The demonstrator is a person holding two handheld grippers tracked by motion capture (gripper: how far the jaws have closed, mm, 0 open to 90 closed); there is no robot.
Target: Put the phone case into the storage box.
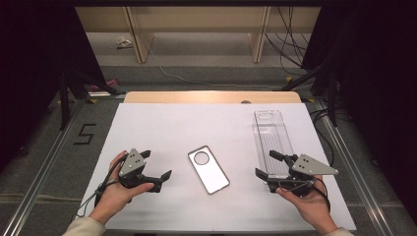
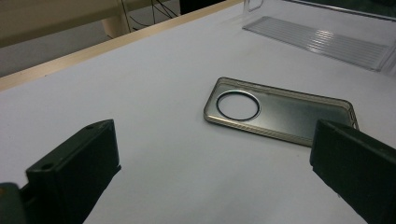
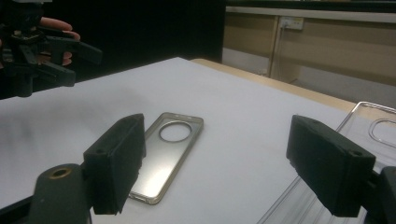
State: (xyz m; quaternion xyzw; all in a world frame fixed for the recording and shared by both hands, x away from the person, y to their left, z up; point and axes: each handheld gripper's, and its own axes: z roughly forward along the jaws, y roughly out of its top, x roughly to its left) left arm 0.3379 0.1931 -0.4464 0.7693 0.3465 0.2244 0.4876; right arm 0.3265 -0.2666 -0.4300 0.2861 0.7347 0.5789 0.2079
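**Two open hand-held grippers flanked a phone case on a white surface**

The left hand-held gripper (image 1: pixel 158 167) rested on the white surface (image 1: pixel 162 128) just left of the phone case (image 1: pixel 208 169), its jaws spread wide with nothing between them. The phone case, clear with a metallic rim and a round camera opening, lay flat in the middle, touching neither gripper. Right of the phone case, the right hand-held gripper (image 1: pixel 268 164) also stood wide and empty. Its jaws sat at the near end of a clear plastic tray (image 1: pixel 271 135), which stretched away from the phone case's right side.
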